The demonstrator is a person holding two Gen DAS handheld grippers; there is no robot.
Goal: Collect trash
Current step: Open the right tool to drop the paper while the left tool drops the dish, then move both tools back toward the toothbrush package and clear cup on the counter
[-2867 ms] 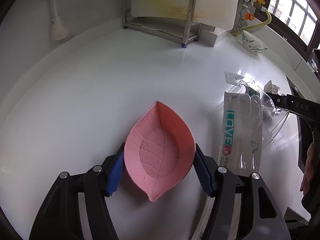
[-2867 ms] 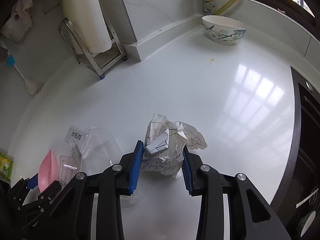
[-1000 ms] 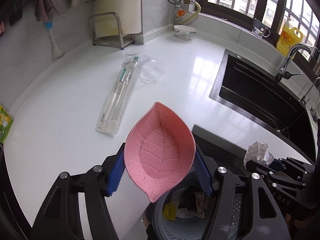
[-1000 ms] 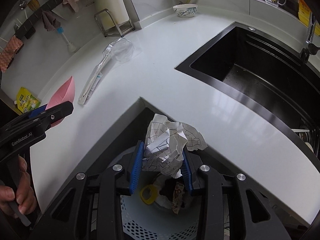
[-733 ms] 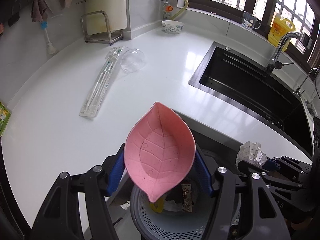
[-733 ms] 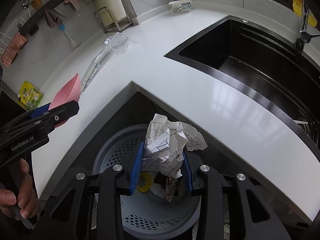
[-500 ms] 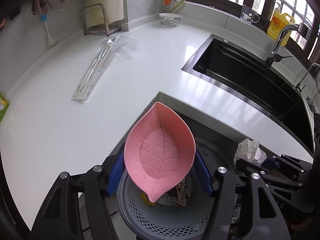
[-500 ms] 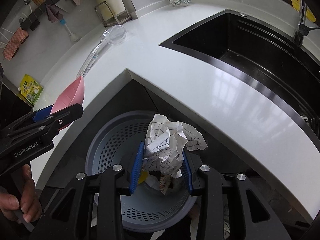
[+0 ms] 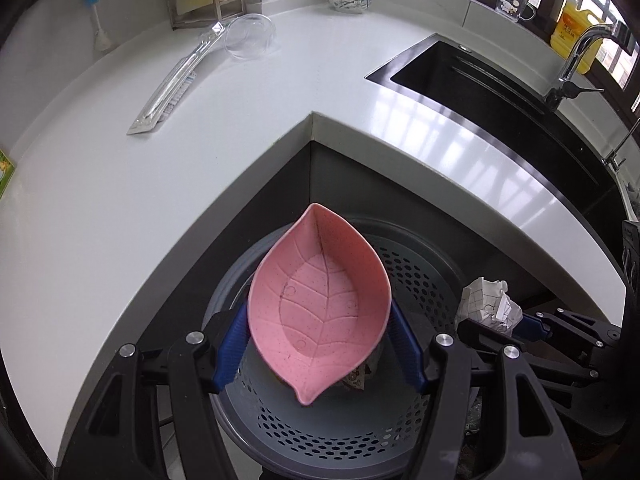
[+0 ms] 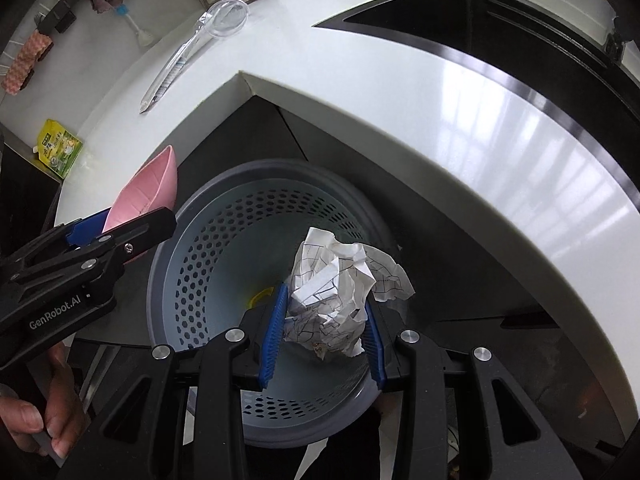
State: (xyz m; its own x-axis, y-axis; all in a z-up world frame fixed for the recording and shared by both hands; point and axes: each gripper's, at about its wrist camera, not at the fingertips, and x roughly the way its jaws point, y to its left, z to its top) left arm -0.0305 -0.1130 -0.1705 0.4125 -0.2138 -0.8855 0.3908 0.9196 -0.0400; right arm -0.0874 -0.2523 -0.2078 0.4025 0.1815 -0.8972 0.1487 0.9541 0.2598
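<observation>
Pink and leaf-shaped, the speckled plastic dish sat clamped between the blue pads of the left tongs, held level above the grey perforated plastic waste basket. That basket stood on the floor in the inner corner of the white tabletop. Off to the right, the right tongs were closed on a crumpled ball of white grid-lined paper, hanging over the basket's open mouth, with a bit of yellow rubbish showing at the bottom beside the pads. A scrap of printed wrapper peeked out under the dish's edge. On the tabletop, well apart from both tongs, lay a long clear plastic package with a clear plastic cup on its side at its far end. A black sink was set into the tabletop to the right.
</observation>
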